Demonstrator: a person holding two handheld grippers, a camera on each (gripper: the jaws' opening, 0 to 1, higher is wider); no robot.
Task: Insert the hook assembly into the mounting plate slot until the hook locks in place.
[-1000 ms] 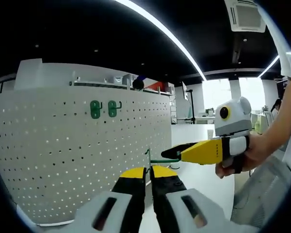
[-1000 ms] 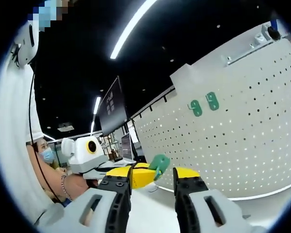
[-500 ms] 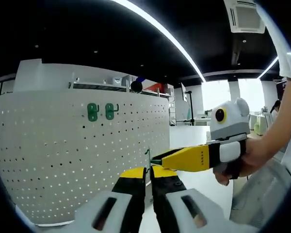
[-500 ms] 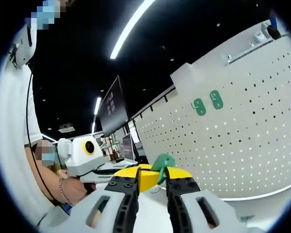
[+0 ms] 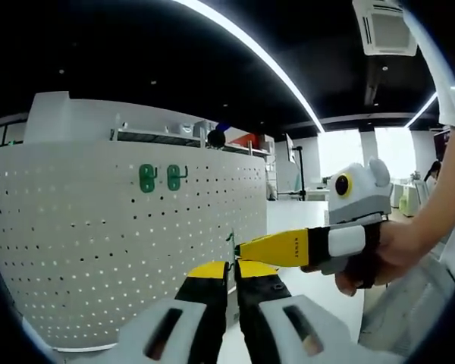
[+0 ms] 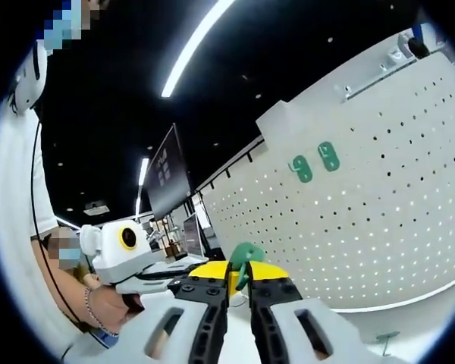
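The white pegboard (image 5: 98, 250) stands upright with two green hook plates (image 5: 159, 178) mounted on it; in the right gripper view the pegboard (image 6: 379, 227) carries the same two plates (image 6: 314, 162). My left gripper (image 5: 231, 267) is shut on a thin metal hook (image 5: 230, 244) that sticks up between its yellow tips. Entering from the right in a person's hand, my right gripper (image 5: 243, 249) has its tips touching that hook. In its own view, my right gripper (image 6: 237, 269) is shut on a green mounting plate (image 6: 246, 252). The left gripper's body (image 6: 125, 250) shows at left.
A person's hand (image 5: 379, 254) and white sleeve hold the right gripper. A small green piece (image 6: 385, 338) lies on the white table (image 6: 409, 326) below the pegboard. Monitors and desks stand behind in the room. A ceiling light strip (image 5: 265, 61) runs overhead.
The right gripper's jaws have gone from open to shut on the green plate. It has also slid left until its tips reach the hook in the left gripper.
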